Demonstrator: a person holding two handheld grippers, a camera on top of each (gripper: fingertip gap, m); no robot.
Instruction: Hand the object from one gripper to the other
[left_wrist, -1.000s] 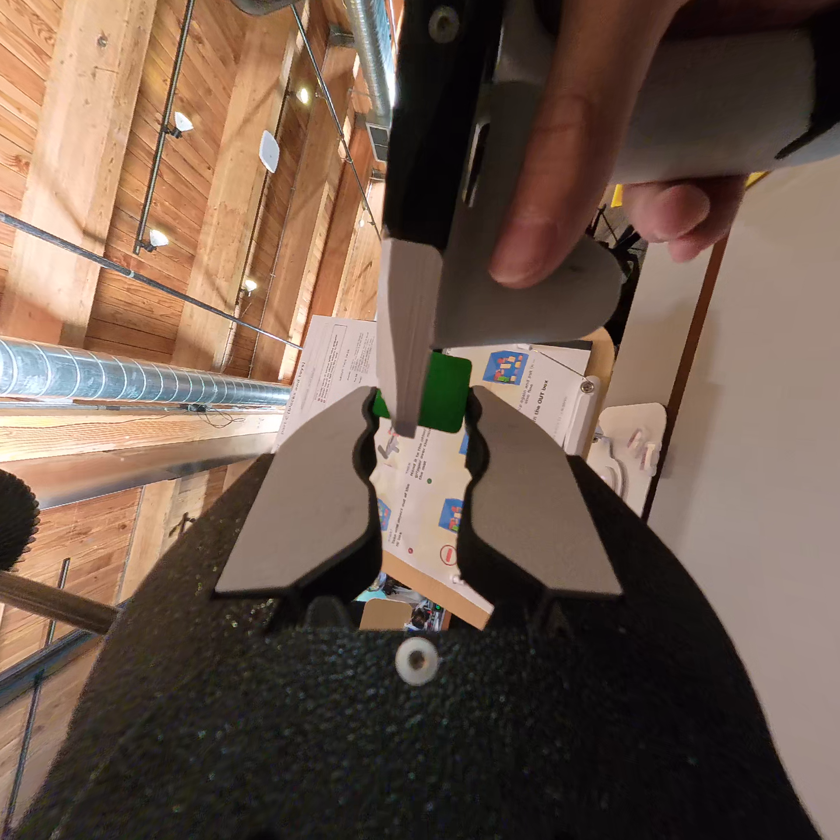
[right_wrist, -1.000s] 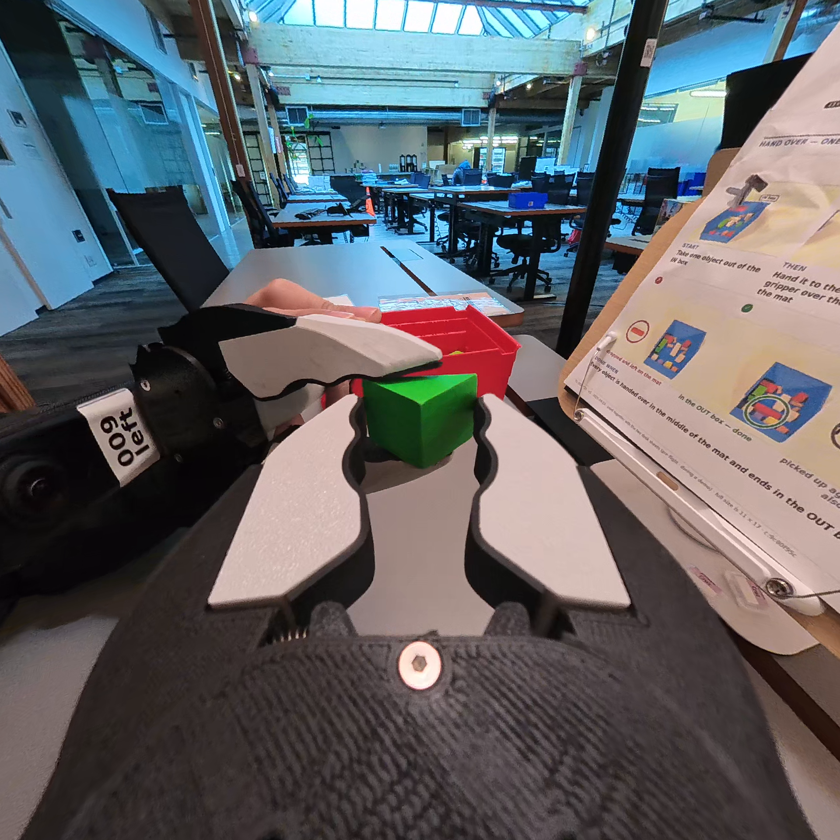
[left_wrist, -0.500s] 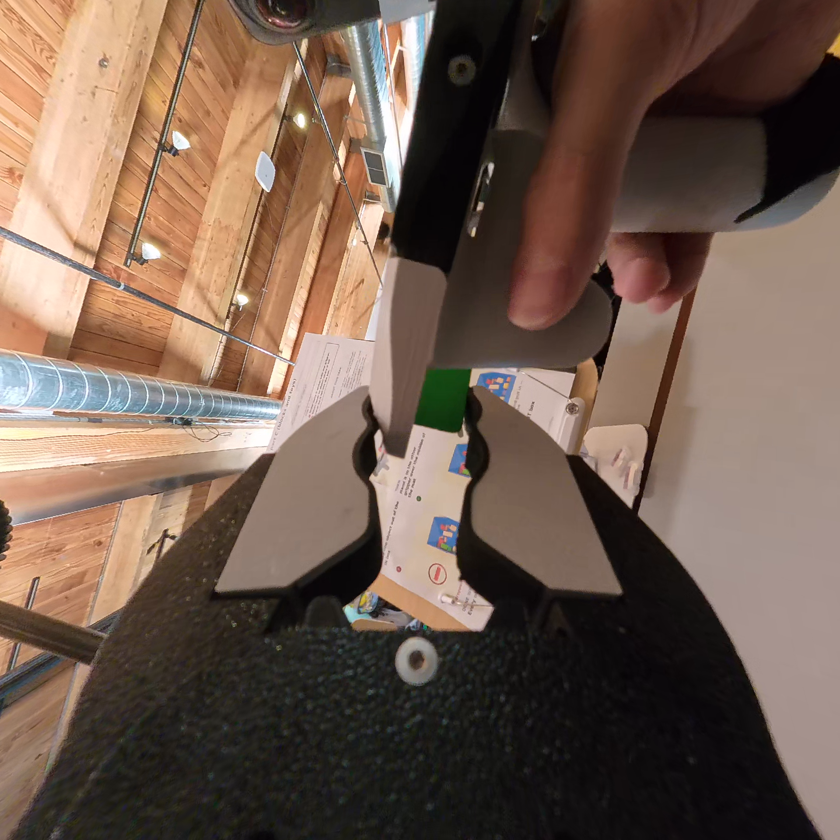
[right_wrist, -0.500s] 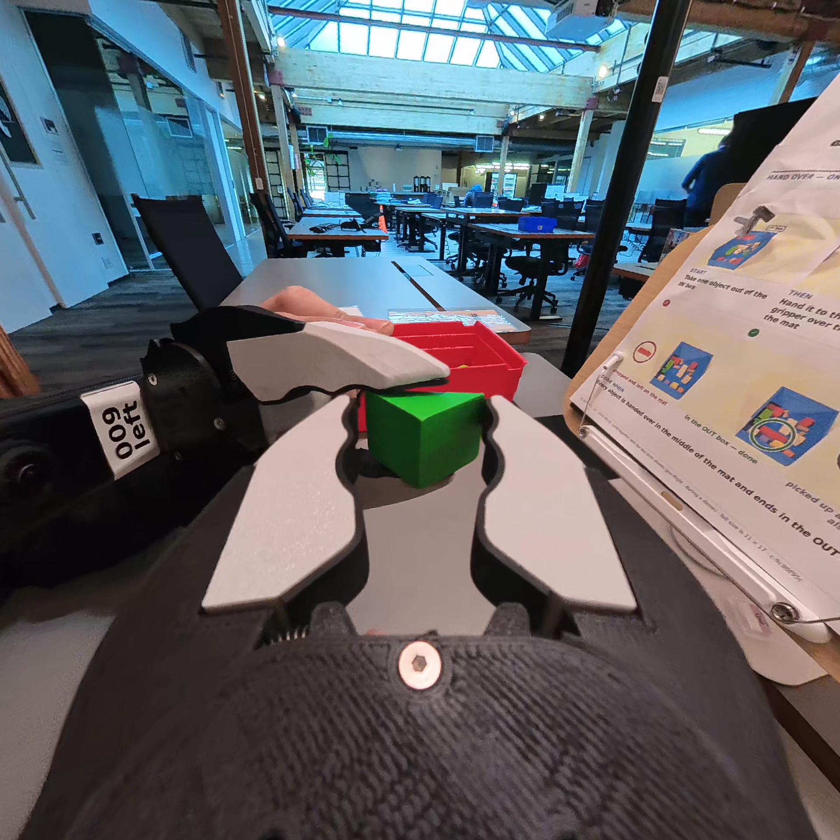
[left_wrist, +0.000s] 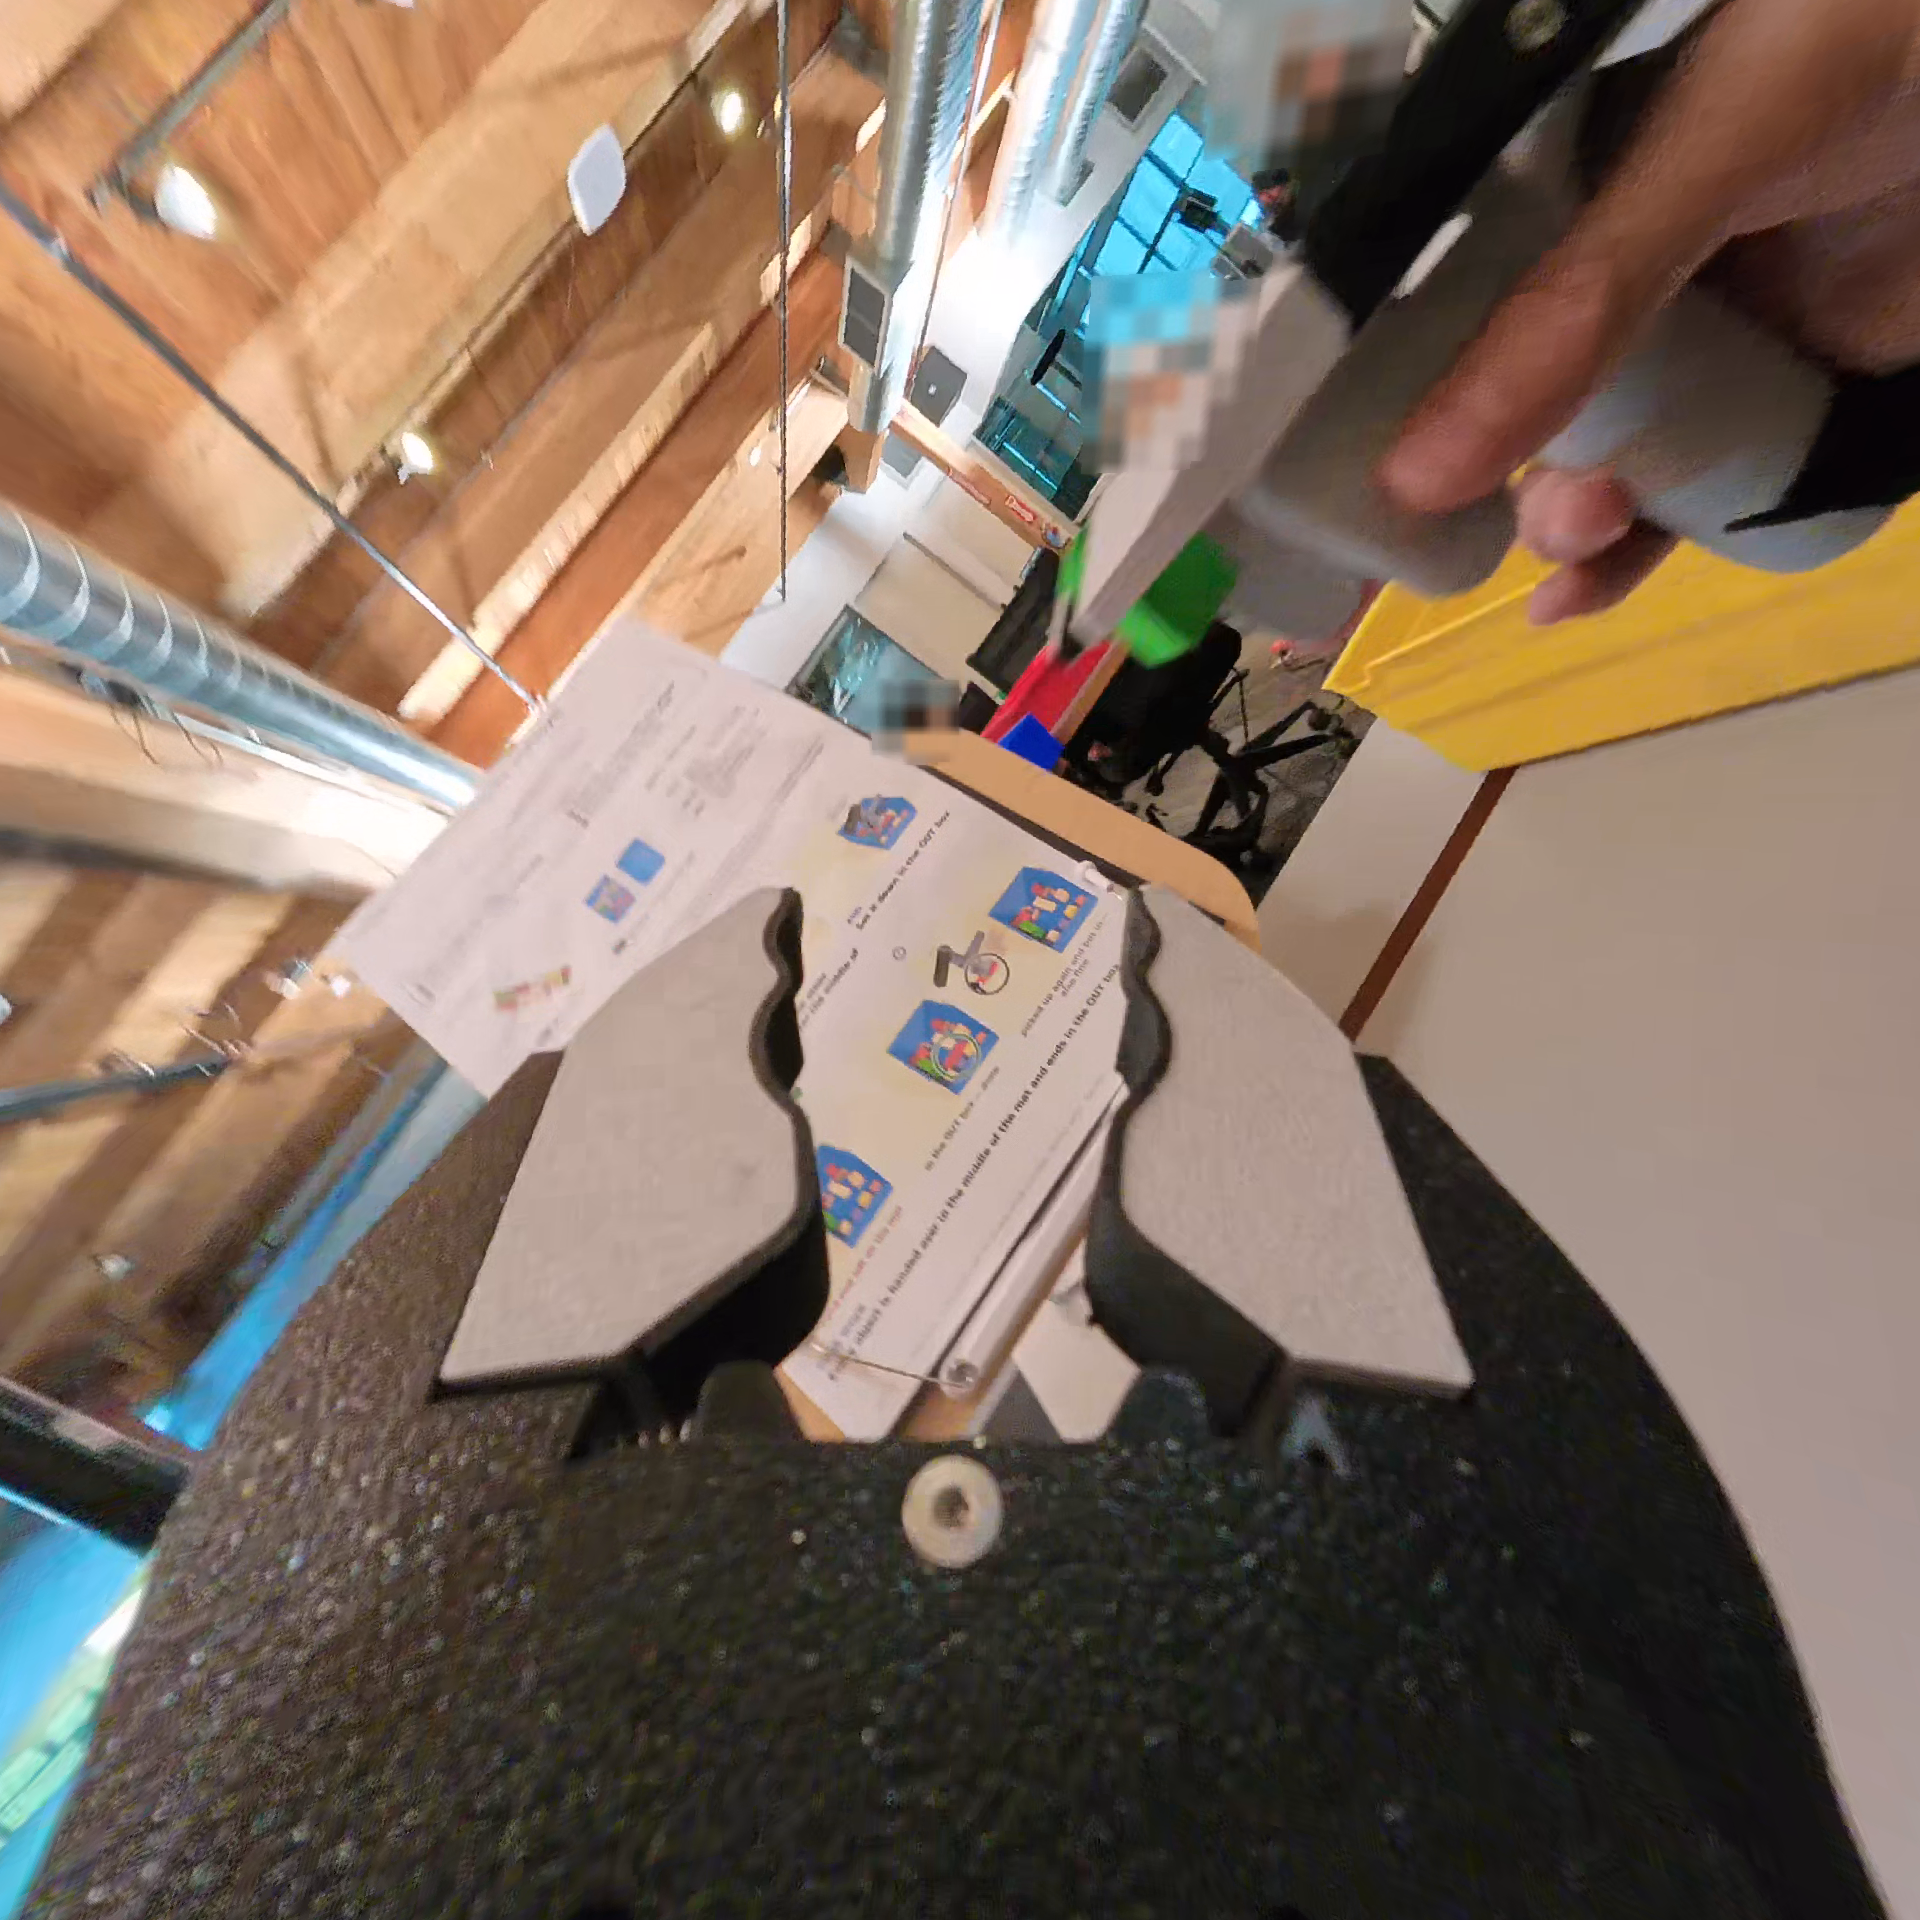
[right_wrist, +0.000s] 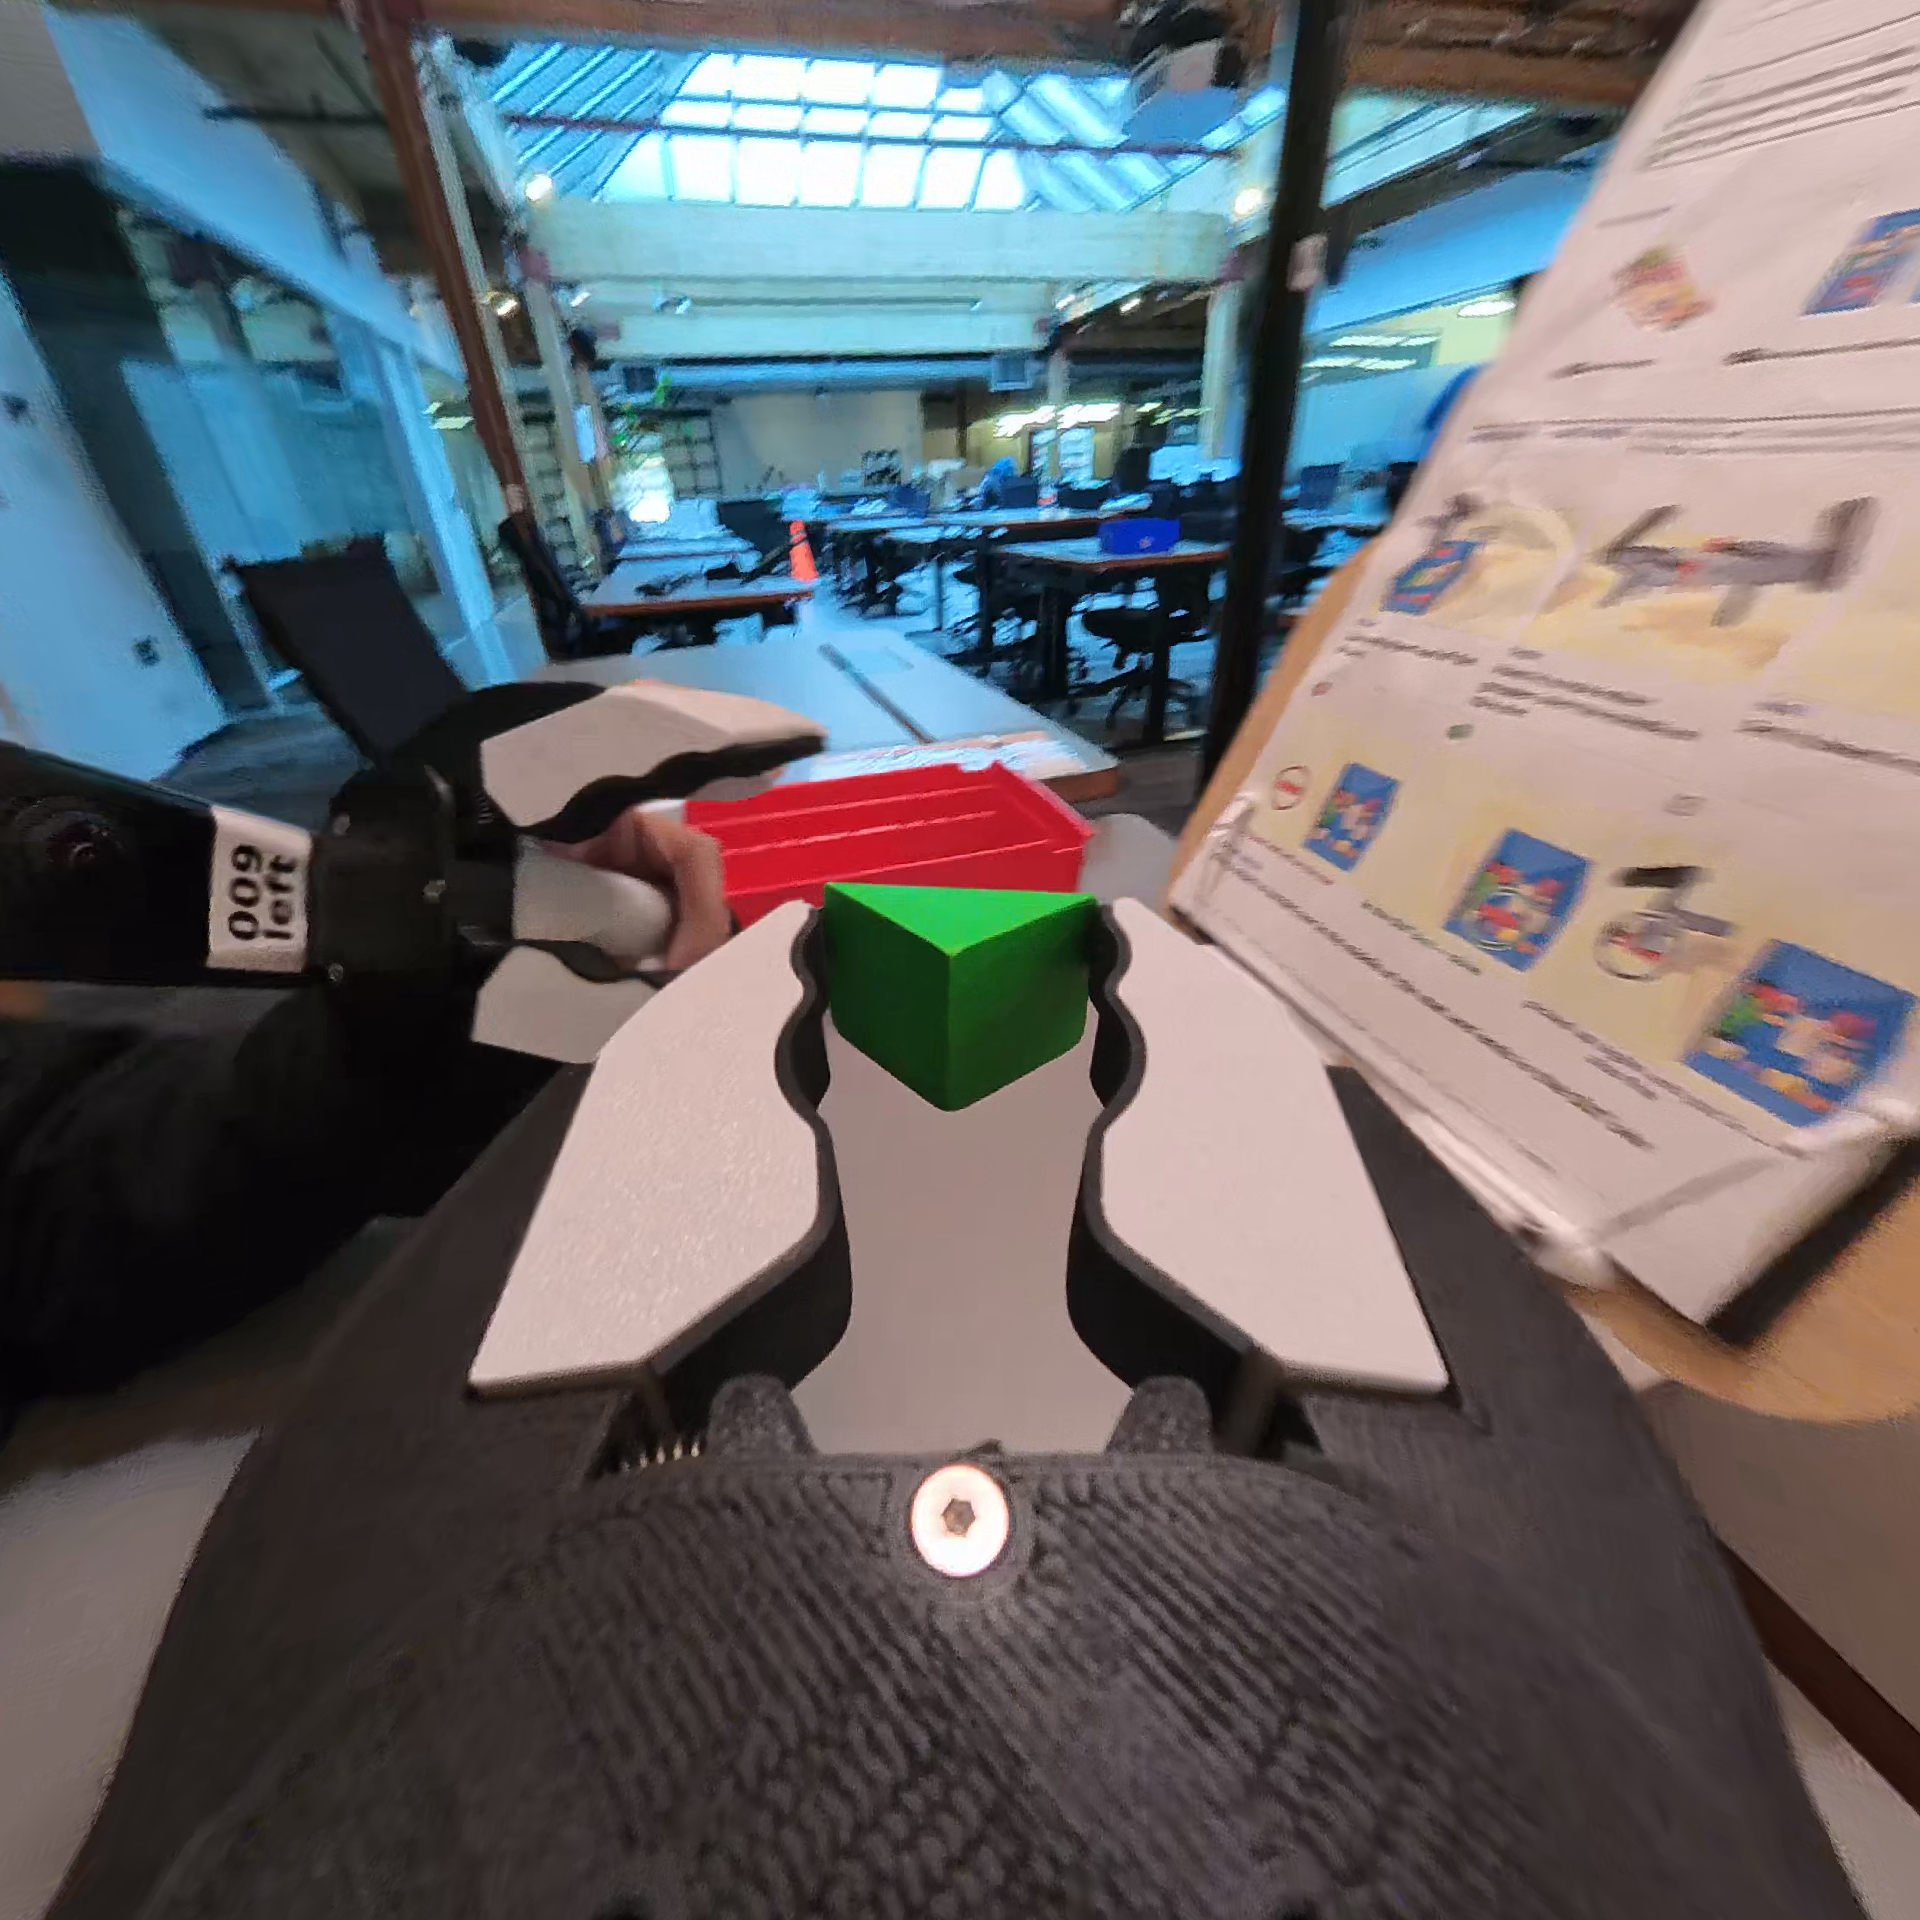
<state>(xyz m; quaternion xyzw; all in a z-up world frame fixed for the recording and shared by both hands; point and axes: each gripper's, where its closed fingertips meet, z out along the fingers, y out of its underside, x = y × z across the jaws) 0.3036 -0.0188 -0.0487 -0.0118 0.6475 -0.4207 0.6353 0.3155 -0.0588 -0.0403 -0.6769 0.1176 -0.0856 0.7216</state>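
Observation:
In the right wrist view my right gripper (right_wrist: 958, 920) is shut on a green wedge-shaped block (right_wrist: 956, 997), with both pads pressed on its sides. My left gripper (right_wrist: 686, 873) is off to the left of the block, open and clear of it. In the left wrist view my left gripper (left_wrist: 961, 914) is open and empty, with only the instruction sheet (left_wrist: 727, 831) behind the jaws. The right gripper (left_wrist: 1143, 582) shows at the upper right, held by a hand, with the green block (left_wrist: 1184, 603) in it.
A red bin (right_wrist: 894, 831) stands on the grey table (right_wrist: 956, 1299) behind the block. An instruction sheet on a clipboard (right_wrist: 1610, 779) stands close on the right. A yellow bin (left_wrist: 1610, 644) is at the right in the left wrist view. The tips of one gripper are about 5 cm away from the tips of the other.
The left gripper let go of the green block, opened wider and drew away from it. The block stays in the right gripper's grasp.

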